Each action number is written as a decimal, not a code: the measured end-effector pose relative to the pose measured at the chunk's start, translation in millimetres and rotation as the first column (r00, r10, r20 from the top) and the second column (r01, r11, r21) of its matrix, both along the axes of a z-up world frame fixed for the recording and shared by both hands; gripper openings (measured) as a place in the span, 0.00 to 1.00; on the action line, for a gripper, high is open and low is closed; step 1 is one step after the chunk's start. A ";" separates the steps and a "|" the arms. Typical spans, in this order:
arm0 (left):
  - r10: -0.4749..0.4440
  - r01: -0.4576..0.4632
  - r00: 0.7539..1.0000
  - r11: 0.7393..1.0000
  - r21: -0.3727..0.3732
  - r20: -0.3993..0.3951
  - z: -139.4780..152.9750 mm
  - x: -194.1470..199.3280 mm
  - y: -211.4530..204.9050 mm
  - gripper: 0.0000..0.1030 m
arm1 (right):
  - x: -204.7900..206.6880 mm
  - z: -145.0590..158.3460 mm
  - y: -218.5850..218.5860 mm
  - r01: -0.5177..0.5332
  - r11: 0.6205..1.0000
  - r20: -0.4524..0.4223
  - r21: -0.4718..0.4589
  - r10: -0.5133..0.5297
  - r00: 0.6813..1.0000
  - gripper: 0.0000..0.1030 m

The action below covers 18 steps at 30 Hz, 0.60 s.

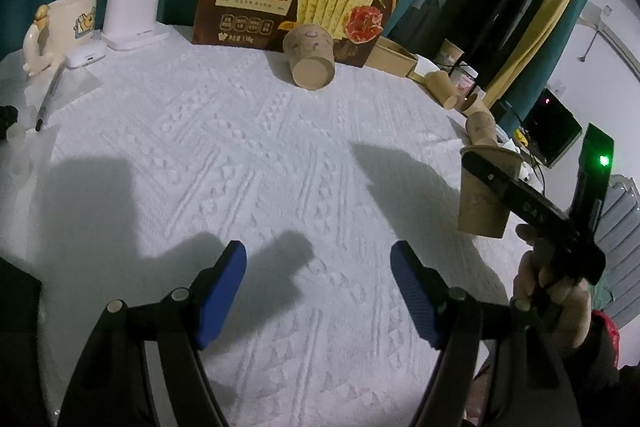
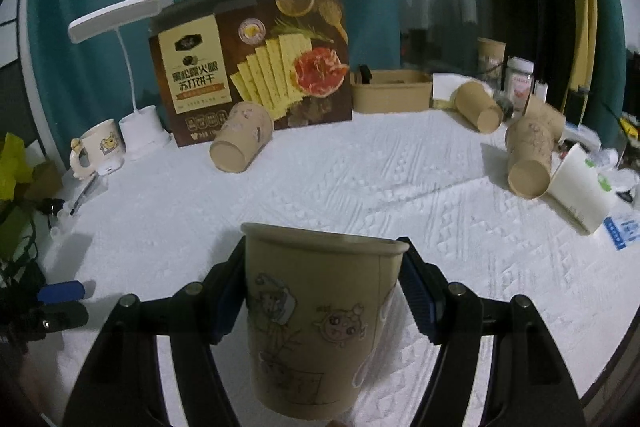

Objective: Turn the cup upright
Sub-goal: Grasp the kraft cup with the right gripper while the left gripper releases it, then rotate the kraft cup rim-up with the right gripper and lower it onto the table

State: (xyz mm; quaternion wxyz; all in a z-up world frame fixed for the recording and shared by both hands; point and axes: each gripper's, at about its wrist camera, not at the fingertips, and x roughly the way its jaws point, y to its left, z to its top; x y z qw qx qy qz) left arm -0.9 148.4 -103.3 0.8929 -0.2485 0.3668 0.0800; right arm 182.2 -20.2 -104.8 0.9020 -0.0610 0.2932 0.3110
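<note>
My right gripper [image 2: 320,291] is shut on a brown paper cup [image 2: 316,323] with cartoon drawings, held upright with its rim up, above the white textured cloth [image 2: 360,187]. The left wrist view shows that cup [image 1: 480,199] at the right with the right gripper's finger across it. My left gripper [image 1: 318,291] is open and empty, low over the cloth [image 1: 240,147]. Another brown cup [image 2: 240,139] lies on its side in front of the cracker box; it also shows in the left wrist view [image 1: 310,55].
A cracker box [image 2: 248,67] stands at the back, with a white desk lamp [image 2: 136,83] and a cartoon mug [image 2: 98,147] to its left. More brown cups [image 2: 528,155] and a white cup [image 2: 580,187] lie at the right, near a brown tray [image 2: 392,91].
</note>
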 end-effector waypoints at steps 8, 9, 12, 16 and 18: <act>-0.035 0.035 0.999 0.999 0.005 -0.005 0.4 2.4 -12.7 0.72 | -27.6 -8.7 -13.9 -0.010 1.000 0.098 -0.016 0.012 0.995 0.65; -0.039 0.039 0.999 0.999 0.008 -0.008 0.6 2.3 -14.4 0.72 | -30.1 -10.5 -16.3 -0.010 1.000 0.099 -0.014 0.011 0.995 0.65; -0.049 0.049 0.999 0.999 0.015 -0.014 1.0 1.3 -18.9 0.72 | -39.9 -11.1 -24.4 0.002 1.000 0.120 0.005 -0.002 0.993 0.65; -0.066 0.067 0.997 0.997 0.029 -0.028 0.4 0.6 -23.8 0.72 | -52.7 -12.4 -34.8 0.018 1.000 0.157 0.023 -0.021 0.987 0.65; -0.082 0.083 0.996 0.996 0.042 -0.039 -0.1 1.4 -28.5 0.72 | -57.4 -15.9 -41.1 0.025 0.999 0.147 0.030 -0.029 0.989 0.65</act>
